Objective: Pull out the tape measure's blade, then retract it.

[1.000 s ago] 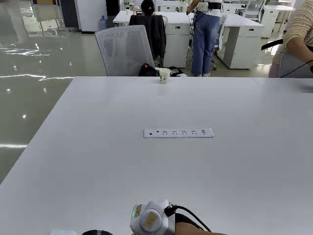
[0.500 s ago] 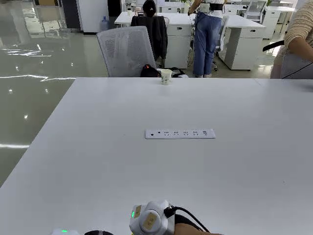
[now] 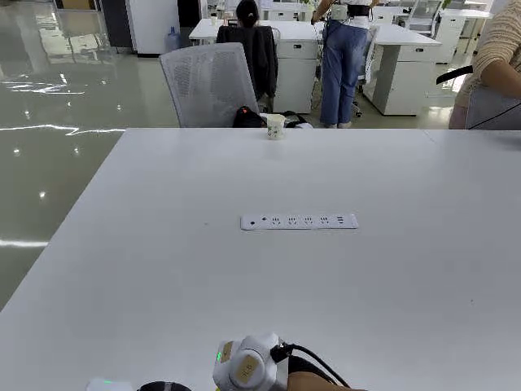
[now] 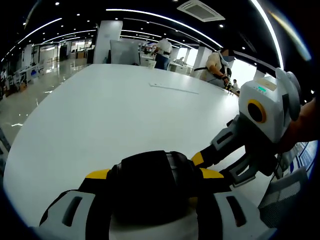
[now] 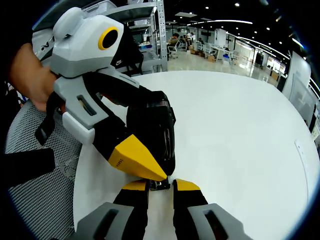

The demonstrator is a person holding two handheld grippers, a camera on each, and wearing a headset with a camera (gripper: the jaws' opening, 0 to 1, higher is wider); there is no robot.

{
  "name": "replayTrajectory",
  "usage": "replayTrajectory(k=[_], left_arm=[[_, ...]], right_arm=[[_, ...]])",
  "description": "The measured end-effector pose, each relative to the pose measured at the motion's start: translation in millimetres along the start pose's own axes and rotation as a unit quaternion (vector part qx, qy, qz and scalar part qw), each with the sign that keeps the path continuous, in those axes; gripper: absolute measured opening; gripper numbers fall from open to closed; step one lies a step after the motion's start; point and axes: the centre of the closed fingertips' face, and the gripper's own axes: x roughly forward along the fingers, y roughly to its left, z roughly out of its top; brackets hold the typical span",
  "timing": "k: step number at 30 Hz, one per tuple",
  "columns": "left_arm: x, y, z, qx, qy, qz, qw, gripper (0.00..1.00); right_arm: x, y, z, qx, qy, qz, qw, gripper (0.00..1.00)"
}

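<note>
1. Hardly anything has moved since before; the tape measure stays at the near edge of the table.
2. My left gripper is closed around it.
3. My right gripper pinches the blade tip, with the jaws almost together.
4. I should pull straight along the table, slowly.

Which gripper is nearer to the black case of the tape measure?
Left. The left gripper clamps the case; the right gripper pinches the blade tip just beside it.
</note>
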Motion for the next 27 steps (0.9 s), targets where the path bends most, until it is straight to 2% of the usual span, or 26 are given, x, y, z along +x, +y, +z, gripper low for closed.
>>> replayTrajectory(k=[2,5,15,18,22,25,27], left_arm=[[0.9,0.4,-0.6,0.001,0.003,-0.001,1.0000,0.64],[-0.1,-0.5,-0.5,0.004,0.006,-0.001,1.0000,0.64],[-2.2,-1.7,-0.7,0.030,0.009,-0.007,0.9995,0.63],[-2.8,-0.3,-0.7,0.033,0.014,-0.016,0.9992,0.62],[-3.7,-0.7,-1.6,0.045,0.024,-0.036,0.9981,0.62],[-5.8,-0.7,-1.8,0.055,0.028,-0.052,0.9968,0.69],[-9.1,-0.9,-3.3,0.067,0.036,-0.063,0.9952,0.71]], right_arm=[[-2.0,-0.9,-1.3,0.001,0.000,-0.002,1.0000,0.19],[-6.1,2.0,-3.5,0.003,-0.004,0.005,1.0000,0.15],[-28.9,-6.3,-16.2,0.017,-0.014,-0.024,0.9995,0.16],[-37.7,-7.5,-23.6,0.026,-0.017,-0.031,0.9990,0.17],[-53.1,-9.3,-31.7,0.055,-0.034,-0.049,0.9967,0.18],[-64.6,-8.4,-41.7,0.065,-0.037,-0.057,0.9956,0.20],[-72.9,-8.1,-49.1,0.069,-0.038,-0.064,0.9949,0.21]])
